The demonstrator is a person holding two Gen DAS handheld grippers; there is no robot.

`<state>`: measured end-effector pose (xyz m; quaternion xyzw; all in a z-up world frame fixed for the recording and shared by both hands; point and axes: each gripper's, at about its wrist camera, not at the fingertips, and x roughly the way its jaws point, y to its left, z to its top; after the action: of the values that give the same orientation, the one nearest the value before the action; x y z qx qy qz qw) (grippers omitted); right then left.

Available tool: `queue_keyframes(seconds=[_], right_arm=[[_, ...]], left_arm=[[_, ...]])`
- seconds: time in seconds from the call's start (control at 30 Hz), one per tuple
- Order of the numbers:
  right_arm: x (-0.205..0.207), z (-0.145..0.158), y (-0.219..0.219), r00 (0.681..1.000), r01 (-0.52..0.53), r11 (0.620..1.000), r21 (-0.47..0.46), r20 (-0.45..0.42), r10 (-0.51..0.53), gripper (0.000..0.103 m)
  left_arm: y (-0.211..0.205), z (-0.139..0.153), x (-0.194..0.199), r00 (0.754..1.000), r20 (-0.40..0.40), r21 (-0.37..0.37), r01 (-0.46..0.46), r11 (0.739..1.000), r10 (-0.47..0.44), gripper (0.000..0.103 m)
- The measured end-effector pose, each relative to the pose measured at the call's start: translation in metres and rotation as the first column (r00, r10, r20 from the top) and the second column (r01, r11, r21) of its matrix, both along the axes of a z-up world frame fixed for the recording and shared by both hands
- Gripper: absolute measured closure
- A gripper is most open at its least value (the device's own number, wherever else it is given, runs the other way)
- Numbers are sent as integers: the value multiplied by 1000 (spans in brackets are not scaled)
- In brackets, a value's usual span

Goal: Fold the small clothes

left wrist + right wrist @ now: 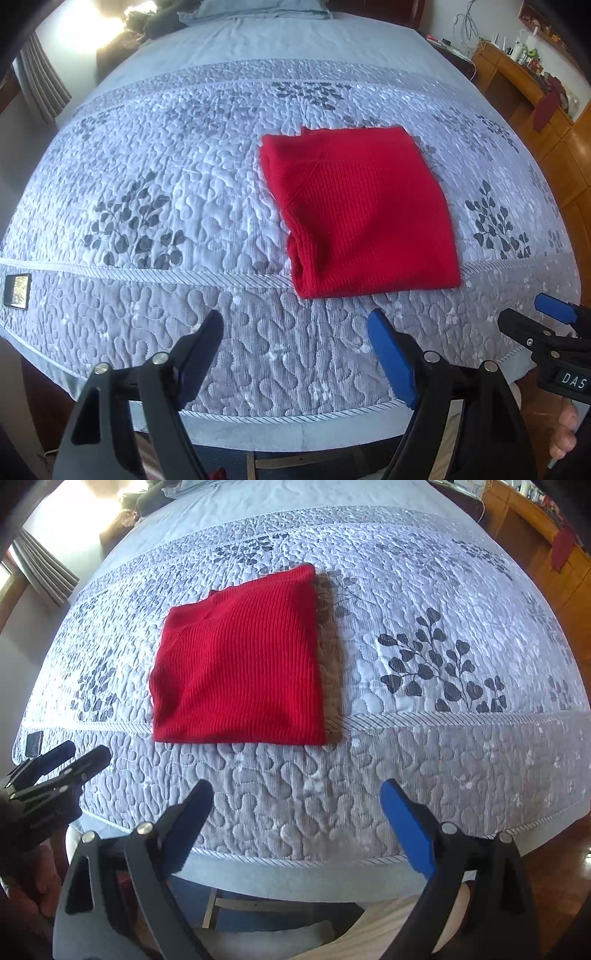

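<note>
Bed (258, 332) covered by a quilted grey-white bedspread (155, 155) with dark leaf prints and corded seams running across. Folded red knit garment (362, 214) laid flat on the bedspread, roughly square, near edge touching one corded seam, thicker rolled fold along its left side in the left wrist view. Small dark rectangular object (16, 291) flat on the bedspread near the left edge, well apart from the garment. Pillows (255, 11) at the far end.

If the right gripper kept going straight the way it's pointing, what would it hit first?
Most likely the bare quilted bedspread, just short of the folded red sweater. The open right gripper holds nothing, though depth is hard to judge.
</note>
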<state>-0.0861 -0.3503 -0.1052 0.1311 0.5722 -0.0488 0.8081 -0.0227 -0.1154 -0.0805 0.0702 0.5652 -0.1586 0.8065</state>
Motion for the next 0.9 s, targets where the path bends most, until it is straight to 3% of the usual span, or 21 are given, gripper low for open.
queue_keyframes(seconds=[0.9], right_arm=[[0,-7,1,1000,-6,1000,5,-14,6,12]], left_arm=[[-15,-4,-4,1000,-17,17,16,1000,-15,22]])
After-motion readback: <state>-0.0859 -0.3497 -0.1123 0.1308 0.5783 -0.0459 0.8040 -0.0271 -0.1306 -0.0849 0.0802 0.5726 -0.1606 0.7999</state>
